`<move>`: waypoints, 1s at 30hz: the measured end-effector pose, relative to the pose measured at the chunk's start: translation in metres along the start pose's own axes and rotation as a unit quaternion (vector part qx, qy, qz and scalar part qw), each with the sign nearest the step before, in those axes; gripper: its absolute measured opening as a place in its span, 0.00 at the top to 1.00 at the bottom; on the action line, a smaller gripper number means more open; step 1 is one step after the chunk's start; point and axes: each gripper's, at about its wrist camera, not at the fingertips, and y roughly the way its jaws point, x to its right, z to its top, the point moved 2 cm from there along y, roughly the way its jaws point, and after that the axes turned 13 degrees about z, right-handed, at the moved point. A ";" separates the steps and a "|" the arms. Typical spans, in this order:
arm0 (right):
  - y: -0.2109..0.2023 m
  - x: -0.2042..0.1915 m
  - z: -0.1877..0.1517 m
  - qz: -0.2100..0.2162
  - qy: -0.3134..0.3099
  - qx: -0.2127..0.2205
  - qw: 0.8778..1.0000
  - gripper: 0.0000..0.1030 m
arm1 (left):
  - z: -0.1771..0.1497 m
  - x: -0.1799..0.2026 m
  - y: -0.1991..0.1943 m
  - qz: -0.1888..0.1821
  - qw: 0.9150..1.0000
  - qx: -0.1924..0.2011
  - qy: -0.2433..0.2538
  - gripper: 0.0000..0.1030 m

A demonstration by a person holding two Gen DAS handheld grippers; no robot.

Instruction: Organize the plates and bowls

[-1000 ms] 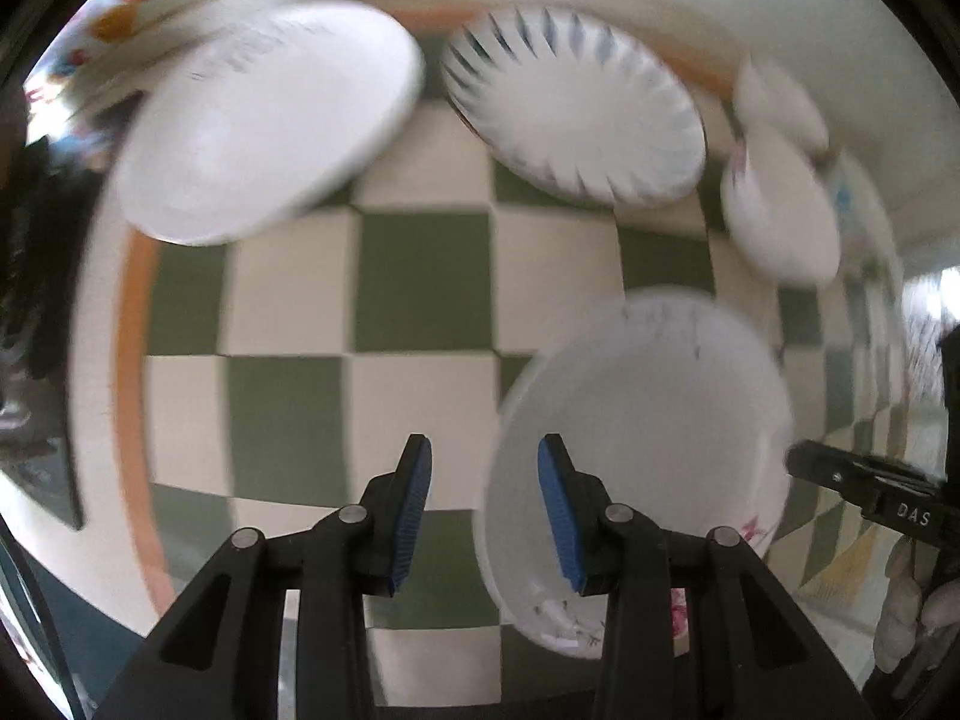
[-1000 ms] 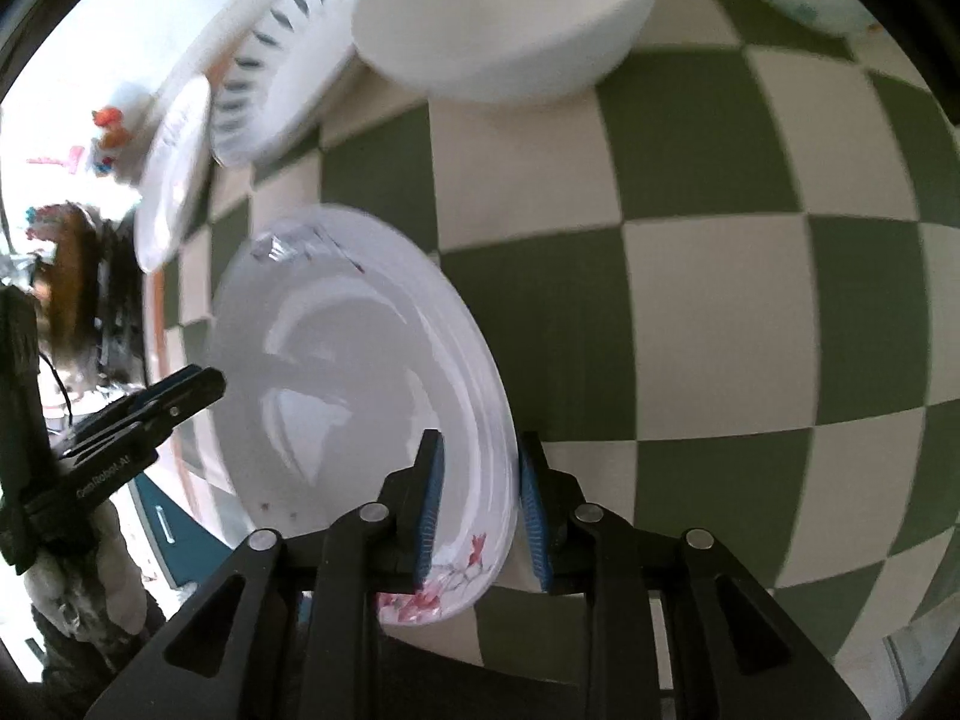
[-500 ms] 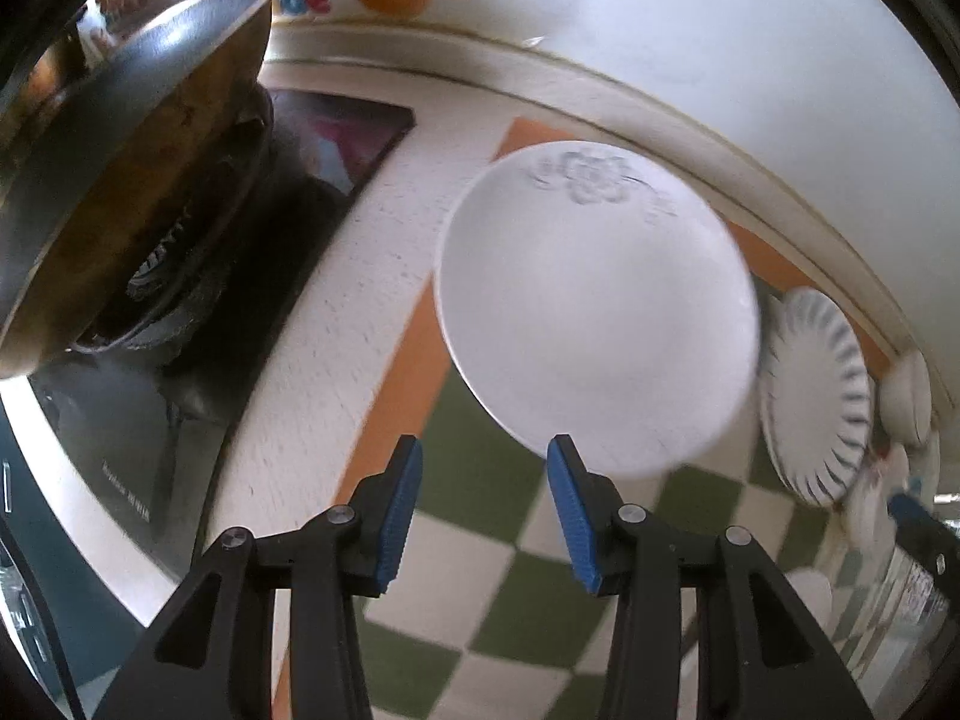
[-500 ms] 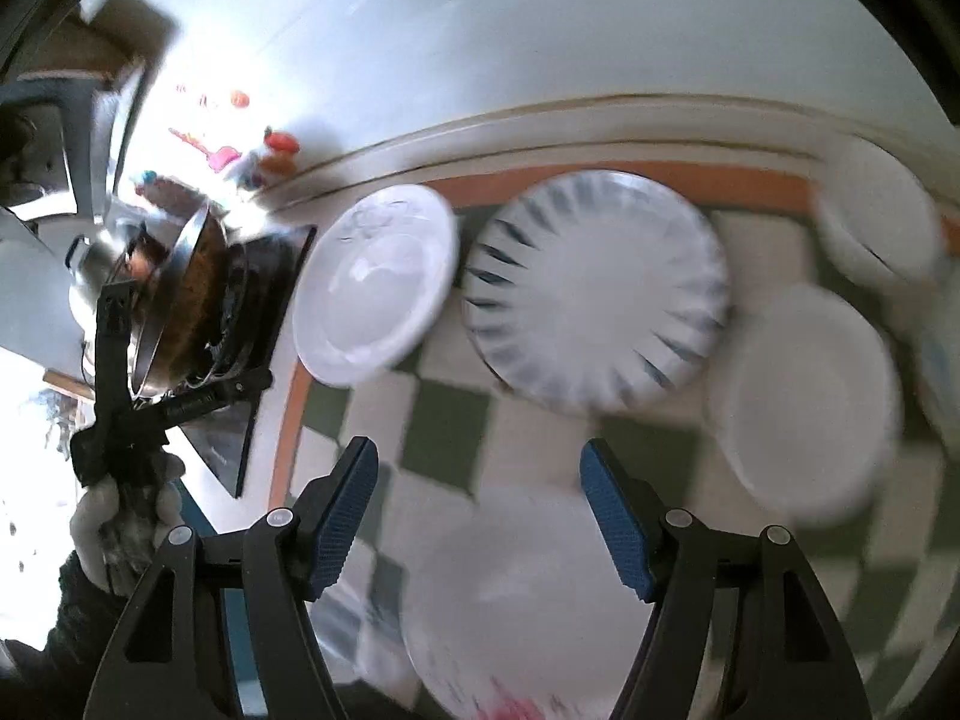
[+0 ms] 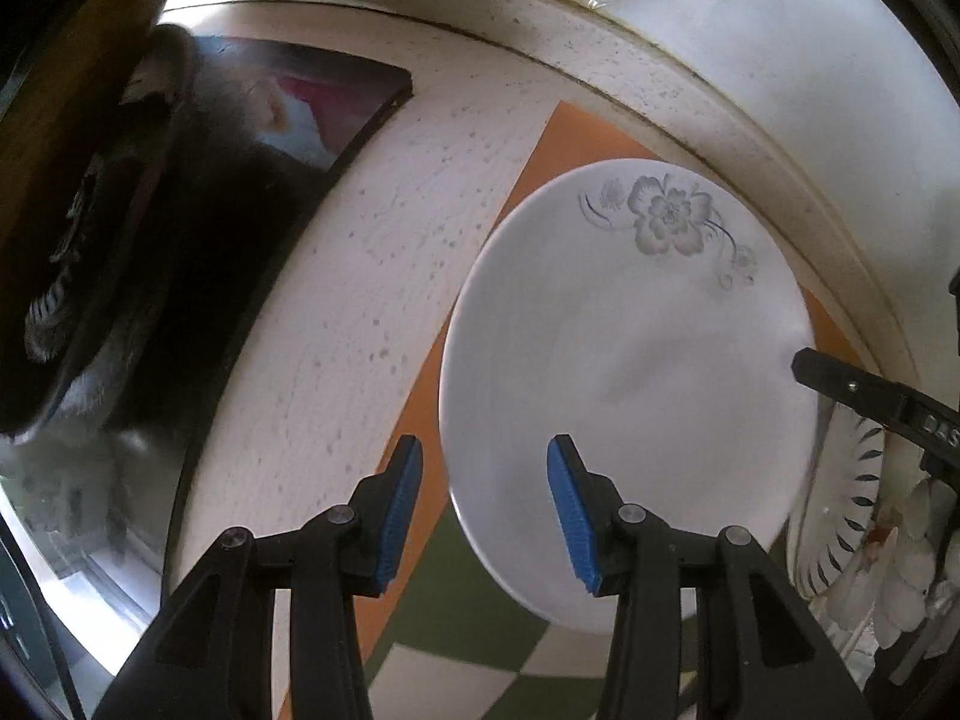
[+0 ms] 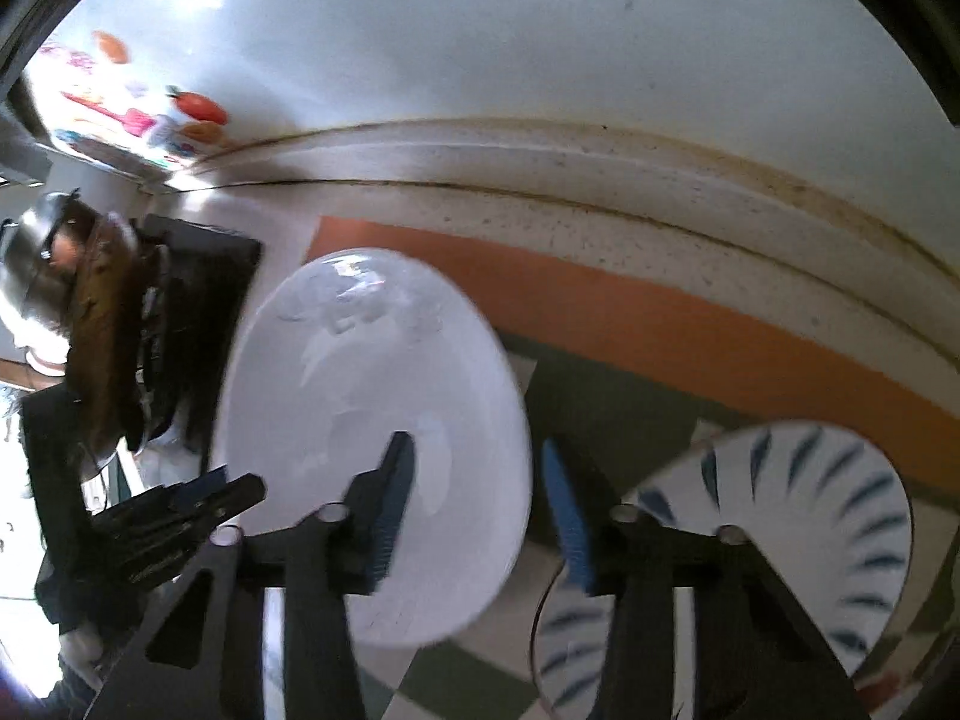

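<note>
Approach step. My left tongs point(image 5: 485, 501) and right tongs point(image 6: 477, 510) both spread, empty. Floral plate point(image 5: 624, 384) lies at 1 o'clock on the cloth. Next: straddle its rim, pinch.

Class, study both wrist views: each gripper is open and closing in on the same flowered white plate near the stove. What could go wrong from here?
1. Both the left gripper and the right gripper flank the flowered plate, jaws open; they may collide or knock it.
2. The plate lies flat on the checked cloth, so a rim grip could slip.
3. The striped plate sits close beside it and could get bumped.
</note>
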 end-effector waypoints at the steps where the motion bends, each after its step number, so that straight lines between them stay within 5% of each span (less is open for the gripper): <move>1: 0.007 0.004 0.004 0.003 0.006 -0.004 1.000 0.73 | 0.002 0.001 0.002 0.000 1.000 0.002 0.003 0.61; 3: 0.016 0.012 0.007 0.015 0.019 -0.012 1.000 0.85 | 0.006 0.003 0.005 0.000 1.000 0.003 0.011 0.70; 17: -0.013 0.015 -0.008 0.028 0.010 0.022 0.999 0.88 | -0.007 0.008 -0.020 0.011 0.998 0.033 0.050 0.74; 30: -0.114 0.008 -0.077 0.043 0.017 0.087 0.995 0.88 | -0.054 0.024 -0.096 -0.017 0.993 0.070 0.094 0.74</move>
